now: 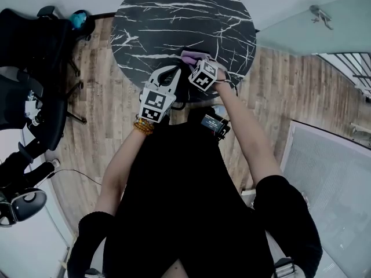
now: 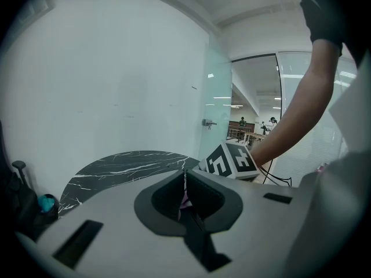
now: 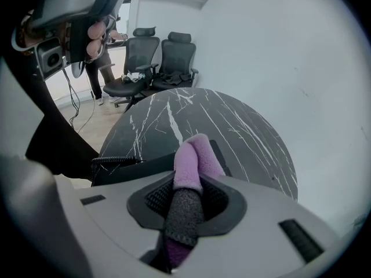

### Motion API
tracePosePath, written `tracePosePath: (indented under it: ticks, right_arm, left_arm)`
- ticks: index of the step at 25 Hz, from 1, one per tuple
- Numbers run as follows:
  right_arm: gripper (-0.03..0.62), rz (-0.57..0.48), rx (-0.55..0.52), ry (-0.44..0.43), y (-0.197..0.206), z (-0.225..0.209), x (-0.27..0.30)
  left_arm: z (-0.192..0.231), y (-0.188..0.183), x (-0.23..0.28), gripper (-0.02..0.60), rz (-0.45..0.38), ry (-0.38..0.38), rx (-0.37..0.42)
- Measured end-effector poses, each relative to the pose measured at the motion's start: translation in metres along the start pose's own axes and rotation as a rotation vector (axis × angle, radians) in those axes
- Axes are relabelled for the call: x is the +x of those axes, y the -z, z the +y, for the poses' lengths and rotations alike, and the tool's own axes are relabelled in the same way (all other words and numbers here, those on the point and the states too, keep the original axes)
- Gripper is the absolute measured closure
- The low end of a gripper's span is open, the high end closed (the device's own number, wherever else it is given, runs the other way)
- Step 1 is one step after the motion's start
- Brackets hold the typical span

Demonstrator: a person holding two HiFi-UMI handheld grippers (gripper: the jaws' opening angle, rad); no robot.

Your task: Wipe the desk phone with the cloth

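Observation:
My right gripper hangs over the near edge of the round black marble table, shut on a purple cloth that sticks out past its jaws. The cloth also shows in the head view. Just under that gripper lies the black desk phone with its coiled cord; most of it is hidden. My left gripper is beside it on the left, raised. In its own view the left gripper has its jaws together with nothing clearly between them.
Black office chairs stand on the wooden floor left of the table, and two chairs show past its far side. A glass wall with a door handle is at the right. A white wall runs behind the table.

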State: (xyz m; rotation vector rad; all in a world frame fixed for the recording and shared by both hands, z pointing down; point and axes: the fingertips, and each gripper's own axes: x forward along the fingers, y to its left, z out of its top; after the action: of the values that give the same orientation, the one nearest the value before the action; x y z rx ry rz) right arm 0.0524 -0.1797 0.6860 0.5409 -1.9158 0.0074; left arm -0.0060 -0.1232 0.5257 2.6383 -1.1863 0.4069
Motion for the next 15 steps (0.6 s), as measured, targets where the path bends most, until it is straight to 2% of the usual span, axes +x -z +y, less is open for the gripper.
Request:
tracePosePath:
  ticks: [15]
  right_arm:
    - [0.507,0.022,-0.001,-0.016,0.005,0.017,0.001]
  left_arm:
    - [0.000,0.003,0.003,0.560,0.008,0.007,-0.003]
